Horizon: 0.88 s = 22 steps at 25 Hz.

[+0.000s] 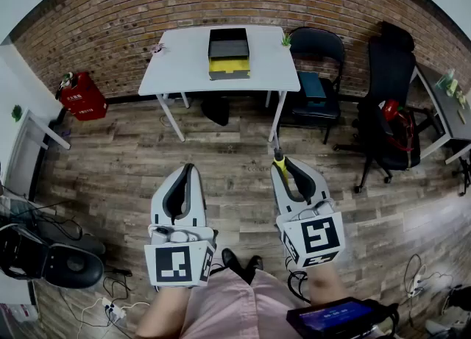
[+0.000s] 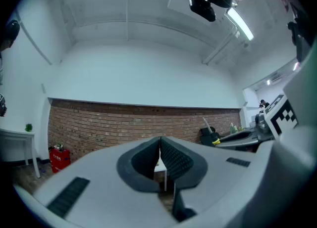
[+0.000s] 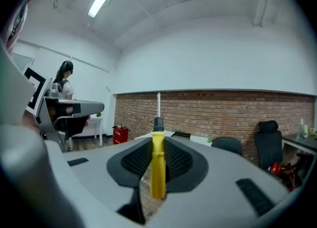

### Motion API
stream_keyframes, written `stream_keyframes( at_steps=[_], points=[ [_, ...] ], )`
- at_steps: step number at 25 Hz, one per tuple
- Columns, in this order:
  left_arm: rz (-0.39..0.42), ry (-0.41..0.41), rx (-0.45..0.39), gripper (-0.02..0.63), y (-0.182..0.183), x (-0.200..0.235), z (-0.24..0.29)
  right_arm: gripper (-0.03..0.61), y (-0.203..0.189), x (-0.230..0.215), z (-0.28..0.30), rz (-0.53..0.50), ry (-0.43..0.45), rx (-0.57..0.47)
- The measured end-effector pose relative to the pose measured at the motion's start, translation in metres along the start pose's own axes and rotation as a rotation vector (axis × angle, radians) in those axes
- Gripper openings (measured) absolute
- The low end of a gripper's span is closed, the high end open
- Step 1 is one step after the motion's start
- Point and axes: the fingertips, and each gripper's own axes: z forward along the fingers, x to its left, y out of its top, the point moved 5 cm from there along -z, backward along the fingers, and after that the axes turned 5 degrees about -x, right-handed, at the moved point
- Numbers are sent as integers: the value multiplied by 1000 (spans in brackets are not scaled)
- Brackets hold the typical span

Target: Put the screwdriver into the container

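Observation:
My right gripper (image 3: 157,165) is shut on a screwdriver (image 3: 158,160) with a yellow handle, black collar and metal shaft standing upright between the pads. In the head view its yellow handle (image 1: 280,161) pokes out at the right gripper's (image 1: 282,170) tip. My left gripper (image 2: 160,161) has its pads together with nothing between them; it is held low on the left in the head view (image 1: 188,176). The container (image 1: 229,54), a black and yellow bin, sits on the white table (image 1: 176,65) far ahead by the brick wall. Both grippers are well short of the table, over the wooden floor.
A dark chair (image 1: 316,73) stands right of the table and a black office chair (image 1: 388,102) further right. A red case (image 1: 82,96) is on the floor at the left wall. Cables and a black stool (image 1: 51,257) lie at my lower left.

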Motion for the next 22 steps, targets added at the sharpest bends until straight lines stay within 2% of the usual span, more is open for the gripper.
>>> stream_keyframes(
  at_steps=[14, 22],
  points=[
    [-13, -4, -9, 12, -7, 29, 2, 77, 9, 10, 17, 6, -27, -39],
    [-28, -23, 39, 12, -26, 45, 13, 78, 2, 7, 34, 20, -60, -16]
  ],
)
